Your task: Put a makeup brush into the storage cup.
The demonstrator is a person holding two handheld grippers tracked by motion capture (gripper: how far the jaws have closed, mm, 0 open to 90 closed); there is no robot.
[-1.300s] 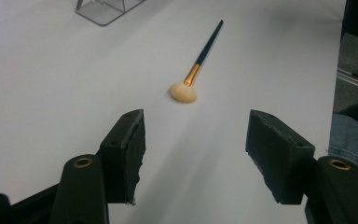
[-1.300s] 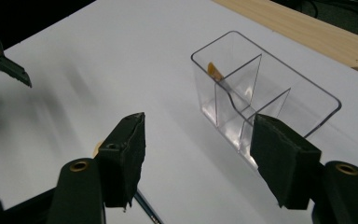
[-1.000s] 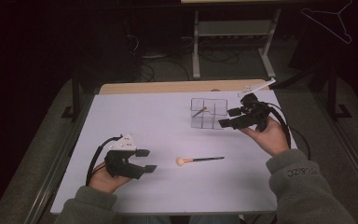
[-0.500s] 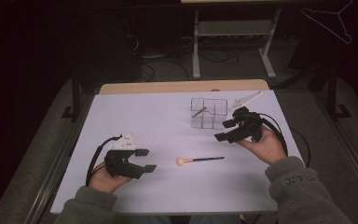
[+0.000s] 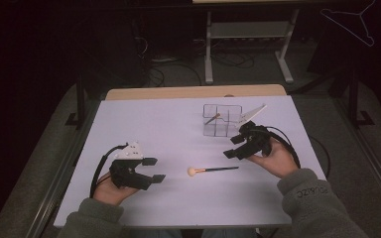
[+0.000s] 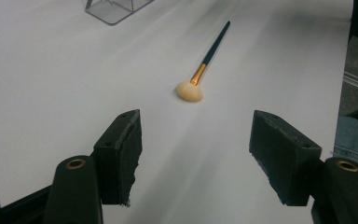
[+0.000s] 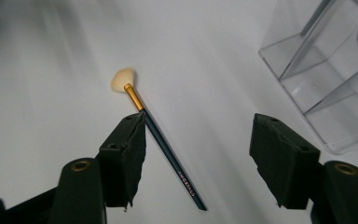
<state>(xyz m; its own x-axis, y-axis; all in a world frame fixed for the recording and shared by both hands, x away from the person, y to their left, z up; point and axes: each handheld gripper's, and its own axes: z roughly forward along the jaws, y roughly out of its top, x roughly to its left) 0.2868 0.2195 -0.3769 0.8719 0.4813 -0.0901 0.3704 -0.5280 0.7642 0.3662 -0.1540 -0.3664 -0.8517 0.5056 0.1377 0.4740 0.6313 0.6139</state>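
Note:
A makeup brush (image 5: 212,170) with a dark handle, gold ferrule and pale bristles lies flat on the white table (image 5: 178,134); I also see the brush (image 6: 204,67) ahead of the left jaws and the brush (image 7: 161,136) under the right jaws. My right gripper (image 5: 234,147) hovers open just above and right of the handle end. My left gripper (image 5: 154,169) rests open at the near left, apart from the brush. A clear divided organizer (image 5: 222,120) stands at the back, with a stick-like item leaning inside.
The clear organizer's wall (image 7: 326,70) is close on the right of my right gripper. A person's sleeves (image 5: 312,198) come in from the bottom edge. Beyond the table lie a dark floor, cables and a metal stand (image 5: 248,44).
My right gripper has moved down and toward me, from beside the organizer to just over the brush handle. The left gripper and the brush have stayed put.

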